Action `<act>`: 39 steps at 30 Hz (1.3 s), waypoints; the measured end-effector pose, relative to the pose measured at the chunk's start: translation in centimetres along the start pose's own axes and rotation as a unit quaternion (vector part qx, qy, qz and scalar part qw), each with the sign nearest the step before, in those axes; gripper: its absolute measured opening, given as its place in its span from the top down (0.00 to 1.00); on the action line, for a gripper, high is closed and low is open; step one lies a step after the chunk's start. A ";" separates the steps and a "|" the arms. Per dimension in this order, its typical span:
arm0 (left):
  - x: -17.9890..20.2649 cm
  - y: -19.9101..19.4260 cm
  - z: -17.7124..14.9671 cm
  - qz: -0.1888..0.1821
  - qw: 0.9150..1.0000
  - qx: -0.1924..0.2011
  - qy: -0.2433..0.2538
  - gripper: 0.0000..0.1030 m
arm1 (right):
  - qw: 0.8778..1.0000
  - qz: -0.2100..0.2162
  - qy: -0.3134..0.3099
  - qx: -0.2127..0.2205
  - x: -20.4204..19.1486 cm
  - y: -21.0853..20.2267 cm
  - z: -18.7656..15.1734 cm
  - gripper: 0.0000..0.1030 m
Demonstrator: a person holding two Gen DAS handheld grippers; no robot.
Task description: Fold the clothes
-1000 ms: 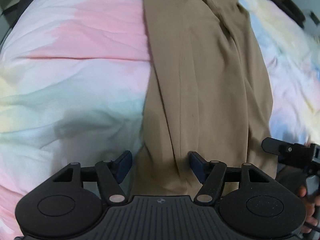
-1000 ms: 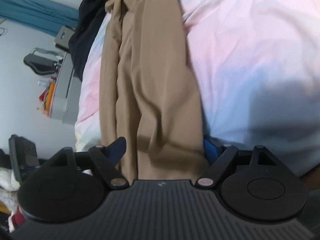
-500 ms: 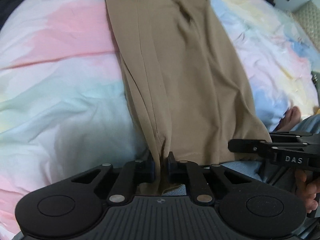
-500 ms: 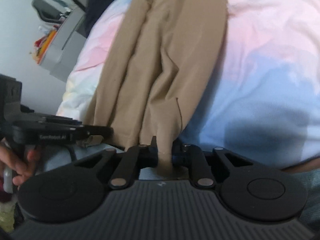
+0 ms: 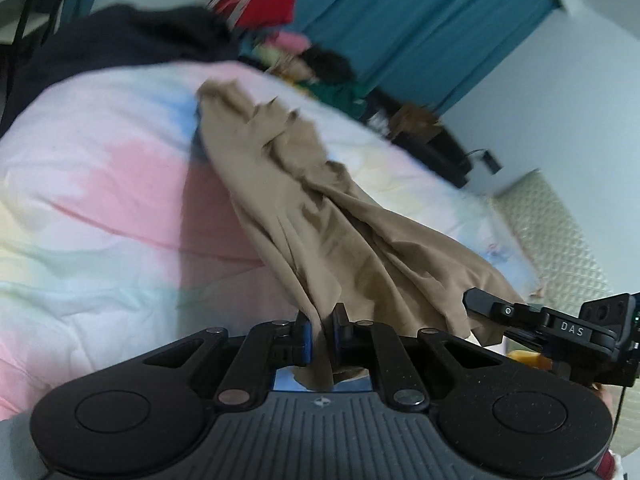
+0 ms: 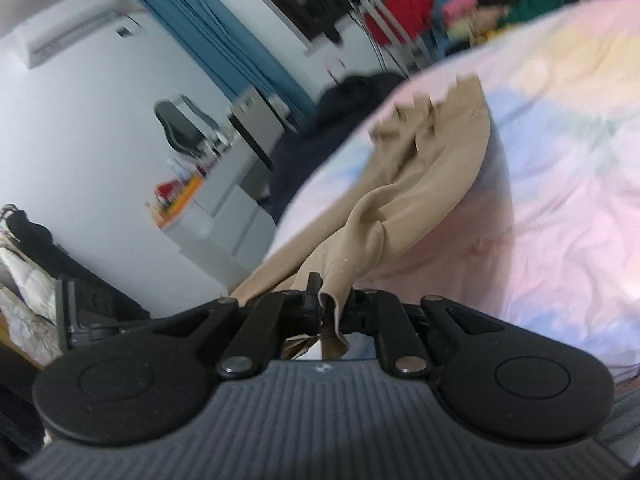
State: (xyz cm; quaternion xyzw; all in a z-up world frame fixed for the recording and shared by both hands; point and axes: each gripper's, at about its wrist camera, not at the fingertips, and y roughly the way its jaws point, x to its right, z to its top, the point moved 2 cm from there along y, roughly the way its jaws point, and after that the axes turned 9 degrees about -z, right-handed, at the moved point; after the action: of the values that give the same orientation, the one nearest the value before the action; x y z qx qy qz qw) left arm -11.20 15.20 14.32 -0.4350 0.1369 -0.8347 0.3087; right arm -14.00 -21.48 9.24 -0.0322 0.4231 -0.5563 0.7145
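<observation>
A pair of tan trousers [image 5: 320,216] stretches away from me over a pastel tie-dye bedspread [image 5: 100,208]. My left gripper [image 5: 319,330] is shut on the near end of the trousers and holds it lifted off the bed. My right gripper [image 6: 332,304] is shut on the other near corner of the trousers [image 6: 420,196], also lifted. The far end of the trousers still lies on the bedspread [image 6: 560,200]. The right gripper also shows at the right edge of the left wrist view [image 5: 480,304].
Dark clothing [image 5: 120,36] is piled at the far end of the bed. Blue curtains [image 5: 420,20] and a rack with red and pink garments [image 5: 268,4] stand behind. A grey cabinet [image 6: 236,200] and a chair [image 6: 180,128] stand beside the bed.
Both grippers closed on the near end of the trousers about half a second ago. Both have since risen, lifting that end off the bed, and the views now tilt up towards the room.
</observation>
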 end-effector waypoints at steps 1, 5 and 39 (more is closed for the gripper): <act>1.0 -0.4 0.1 -0.004 1.000 0.004 0.005 0.91 | 1.000 0.000 -0.003 0.005 0.0 -1.1 0.0 0.90; 3.8 -5.2 -2.2 -0.022 1.000 0.009 -0.004 0.91 | 0.999 -0.011 -0.043 -0.007 -0.6 -5.0 -2.1 0.90; -13.0 25.0 14.0 0.186 0.979 0.060 0.057 0.90 | 0.991 -0.134 -0.015 0.008 10.4 23.1 9.1 0.89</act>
State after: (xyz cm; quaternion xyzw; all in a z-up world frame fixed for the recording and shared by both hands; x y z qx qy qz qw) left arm 15.61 4.74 1.74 -0.3342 0.1821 -0.7929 0.4759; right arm 9.80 -25.11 -2.76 -0.0914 0.4003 -0.6497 0.6398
